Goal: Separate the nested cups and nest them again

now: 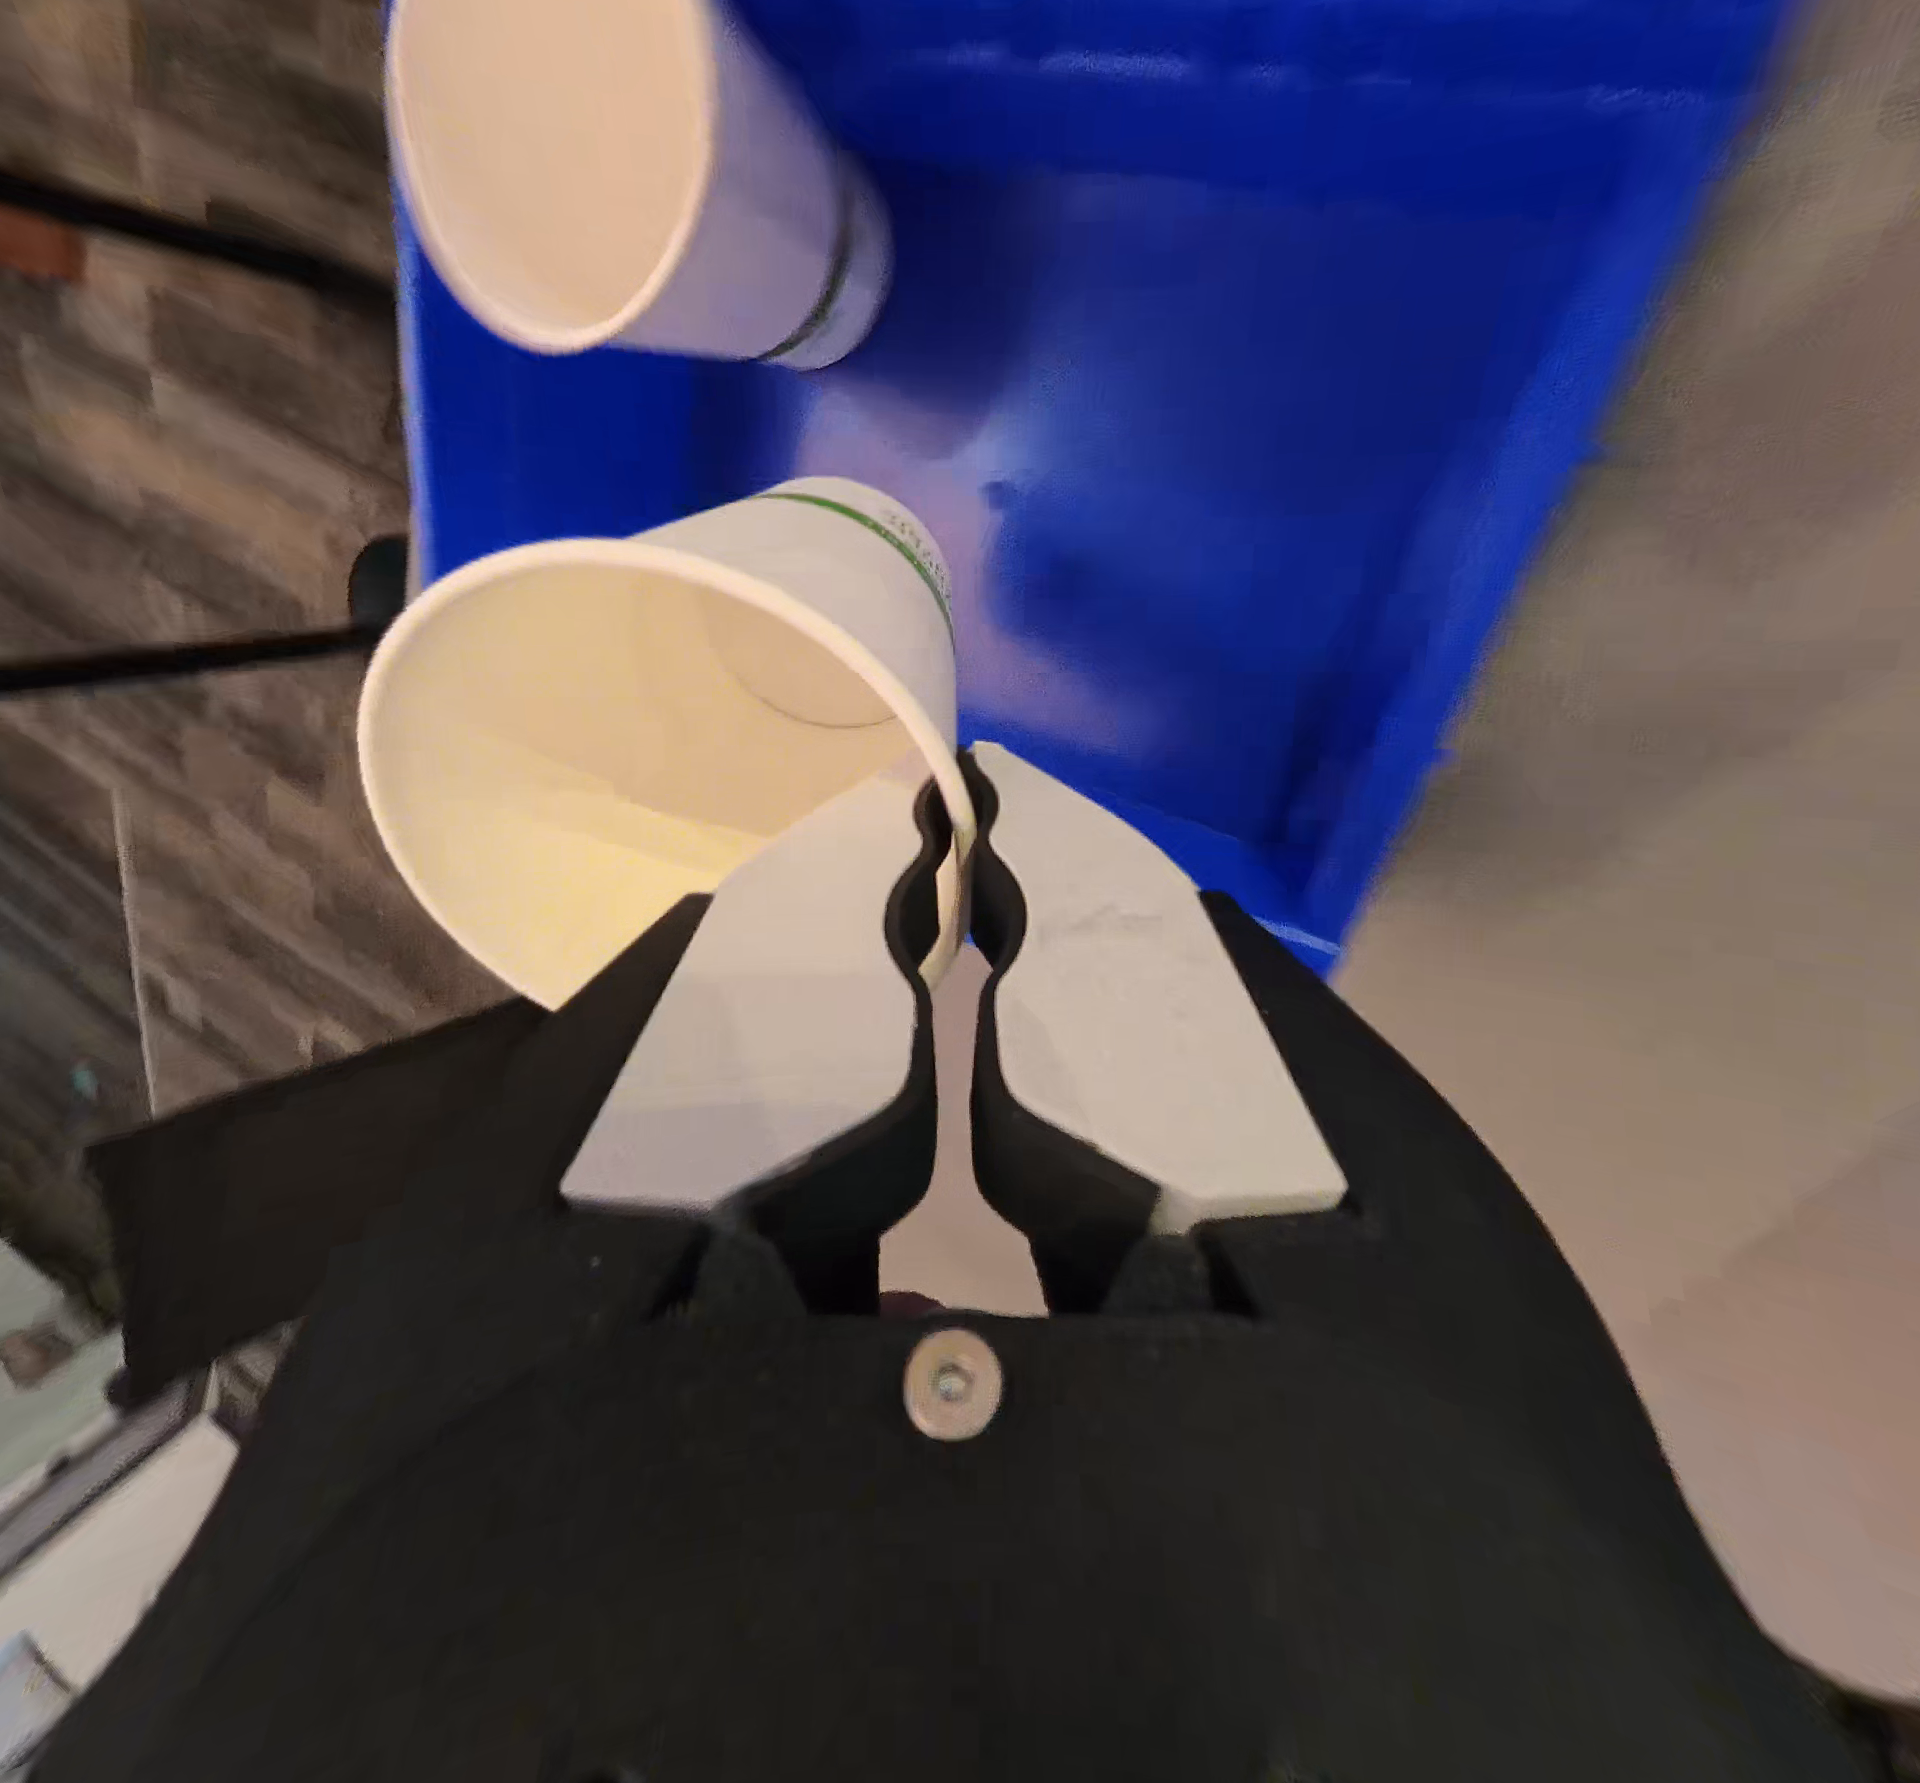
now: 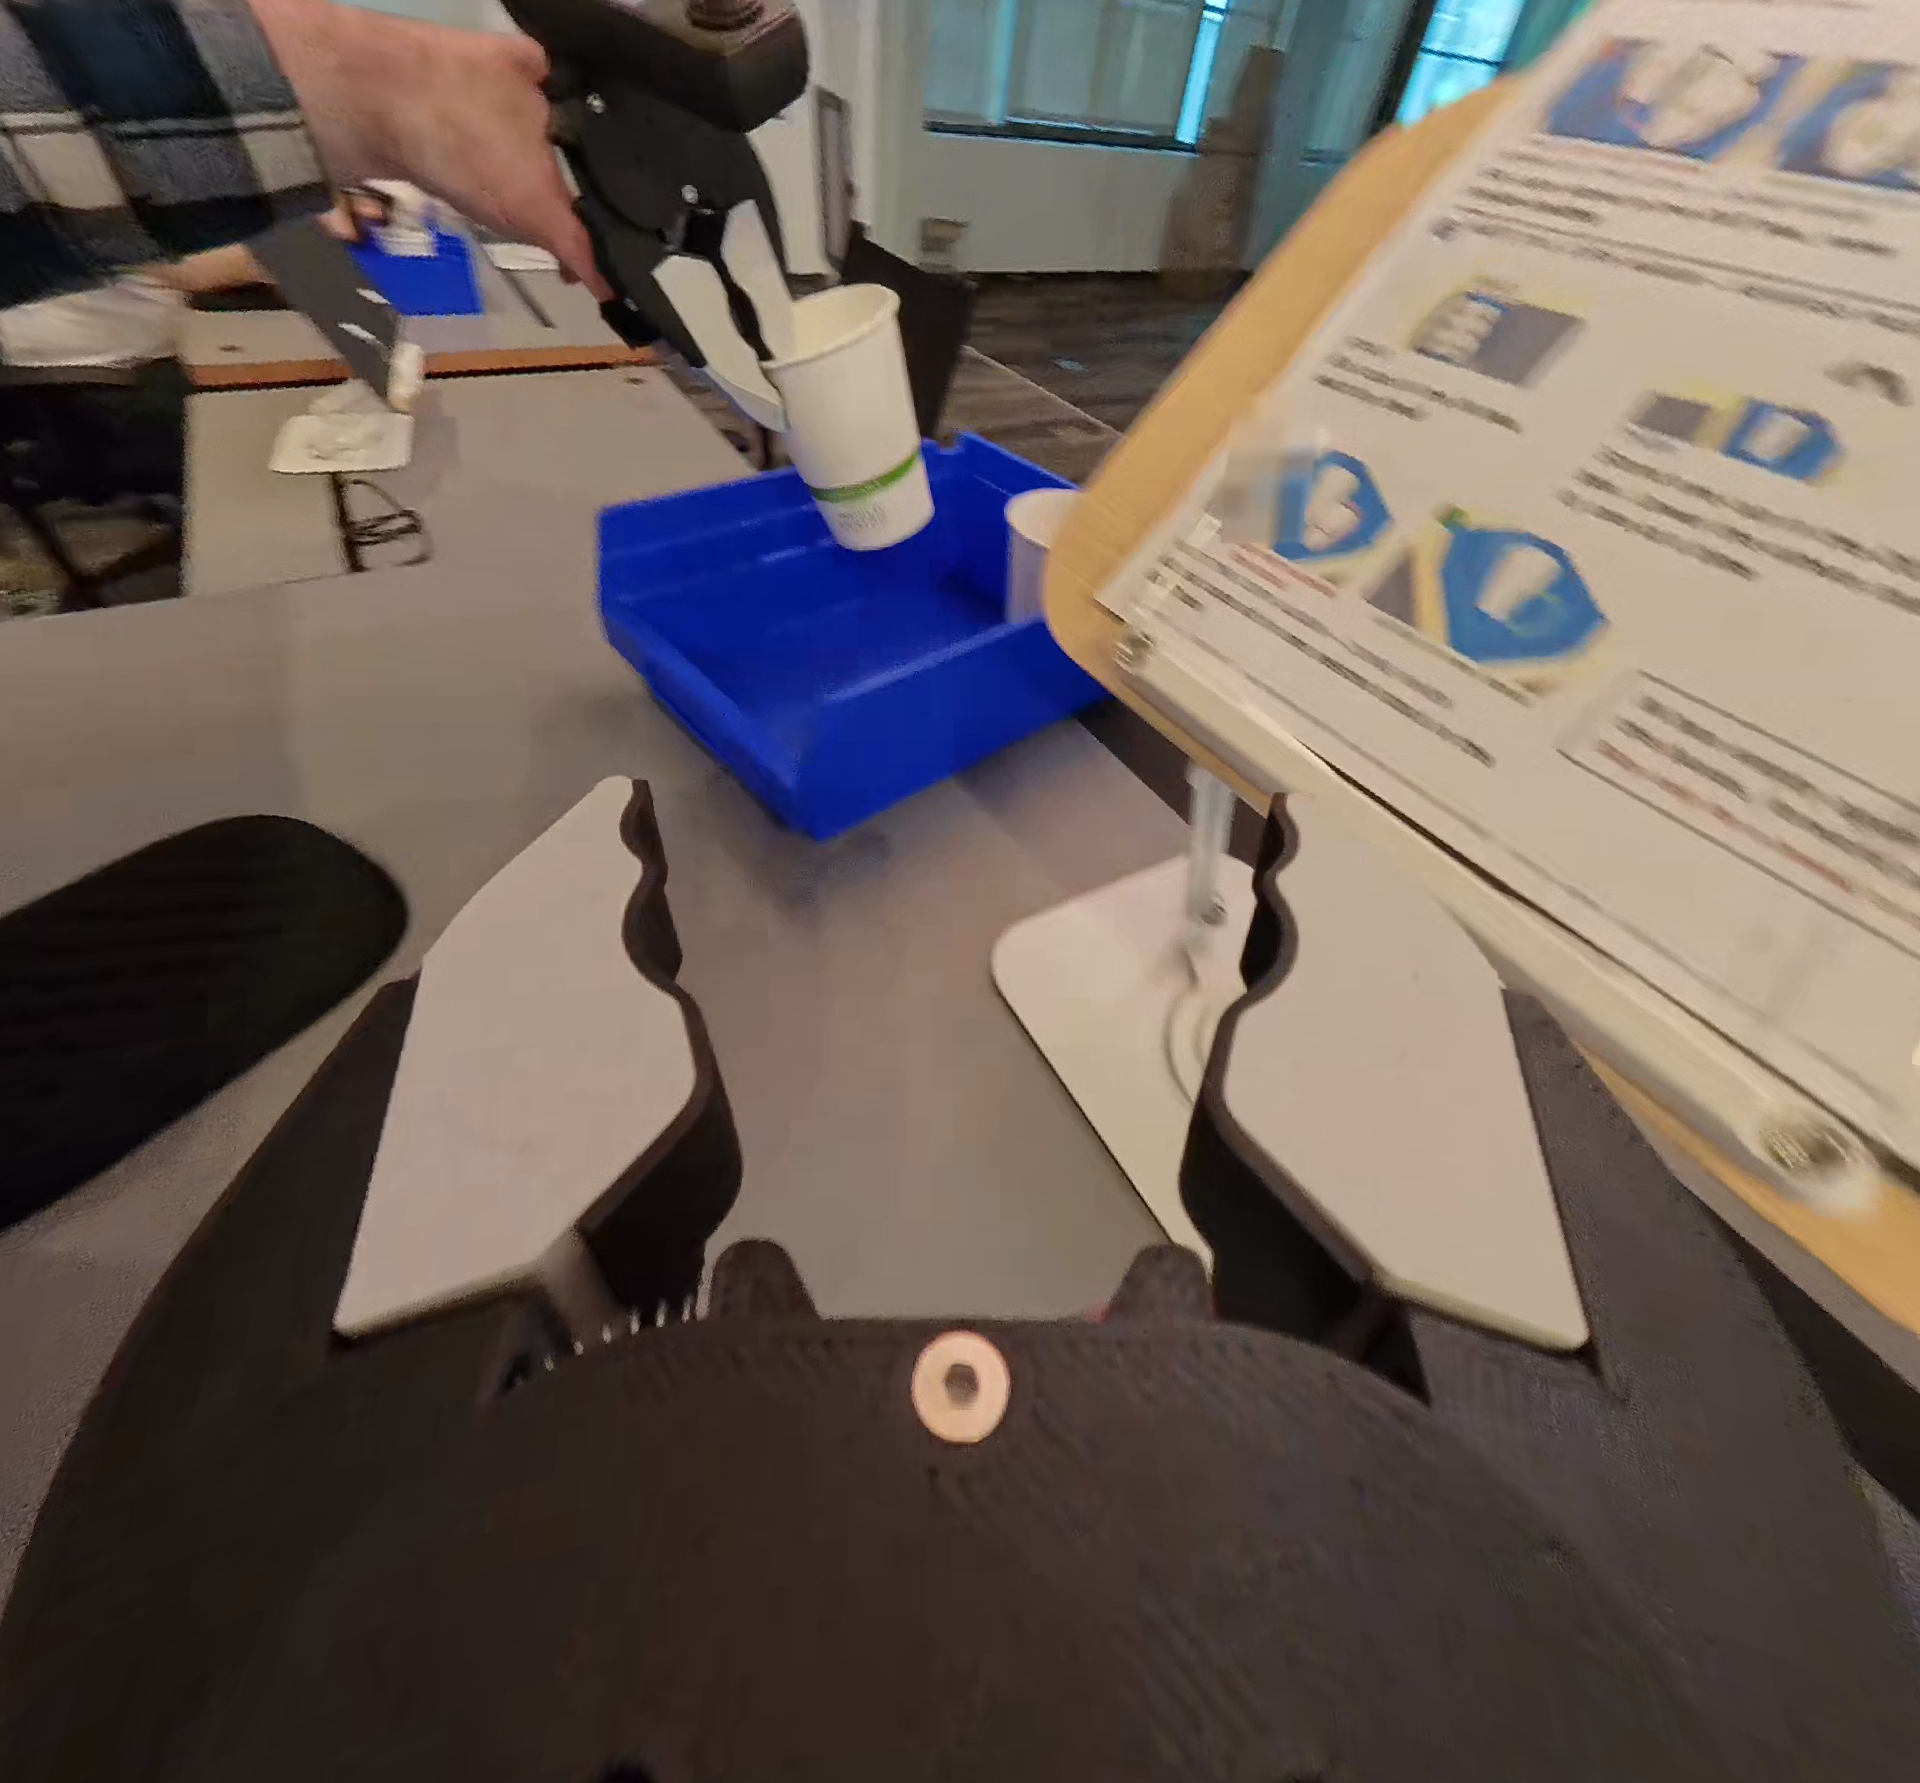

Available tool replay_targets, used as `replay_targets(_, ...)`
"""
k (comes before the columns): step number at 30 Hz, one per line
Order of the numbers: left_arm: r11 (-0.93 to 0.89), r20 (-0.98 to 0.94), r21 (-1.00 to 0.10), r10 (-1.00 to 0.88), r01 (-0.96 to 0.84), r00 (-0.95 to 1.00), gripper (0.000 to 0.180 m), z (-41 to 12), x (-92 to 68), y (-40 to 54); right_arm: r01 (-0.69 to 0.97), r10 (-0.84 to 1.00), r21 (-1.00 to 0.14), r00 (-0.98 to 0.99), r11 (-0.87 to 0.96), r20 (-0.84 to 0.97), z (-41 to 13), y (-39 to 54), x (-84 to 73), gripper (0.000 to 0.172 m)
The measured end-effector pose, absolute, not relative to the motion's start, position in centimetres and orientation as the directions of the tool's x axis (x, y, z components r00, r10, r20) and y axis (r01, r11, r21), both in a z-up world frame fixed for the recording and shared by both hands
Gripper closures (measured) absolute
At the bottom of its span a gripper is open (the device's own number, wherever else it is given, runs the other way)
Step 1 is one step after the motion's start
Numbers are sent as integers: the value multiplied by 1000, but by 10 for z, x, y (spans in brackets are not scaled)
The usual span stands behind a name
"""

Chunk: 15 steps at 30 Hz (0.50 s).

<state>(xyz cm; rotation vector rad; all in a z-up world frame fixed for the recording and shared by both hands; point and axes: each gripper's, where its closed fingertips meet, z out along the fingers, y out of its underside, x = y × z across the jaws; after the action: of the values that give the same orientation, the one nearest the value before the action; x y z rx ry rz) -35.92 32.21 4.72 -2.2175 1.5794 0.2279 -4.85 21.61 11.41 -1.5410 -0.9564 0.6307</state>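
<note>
My left gripper (image 1: 956, 850) is shut on the rim of a white paper cup (image 1: 665, 736) with a green band, one finger inside it and one outside. The right wrist view shows that gripper (image 2: 764, 351) holding the cup (image 2: 852, 414) tilted in the air above the blue bin (image 2: 831, 632). A second white cup (image 1: 613, 133) stands in the bin (image 1: 1247, 331) beyond the held one; in the right wrist view only its edge (image 2: 1029, 549) shows behind the board. My right gripper (image 2: 956, 892) is open and empty, low over the grey table (image 2: 312, 694).
A tilted wooden board with printed instruction sheets (image 2: 1558, 486) stands on a white base (image 2: 1101, 995) close to my right gripper. A black chair back (image 2: 156, 985) is at the left. A person's hand (image 2: 447, 123) holds the left gripper. Another blue bin (image 2: 426, 268) sits far back.
</note>
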Motion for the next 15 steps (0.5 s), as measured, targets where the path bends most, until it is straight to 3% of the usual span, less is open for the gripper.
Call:
replay_targets(7,34,-295,-208,-955,-978,30,180,91,-289,224,170,965,-985,256,14,58,144,194,-119,57)
replay_targets(15,344,-248,-226,-925,-911,-288,180,116,-204,159,169,999,-984,3,-47,-47,149,174,-144,50)
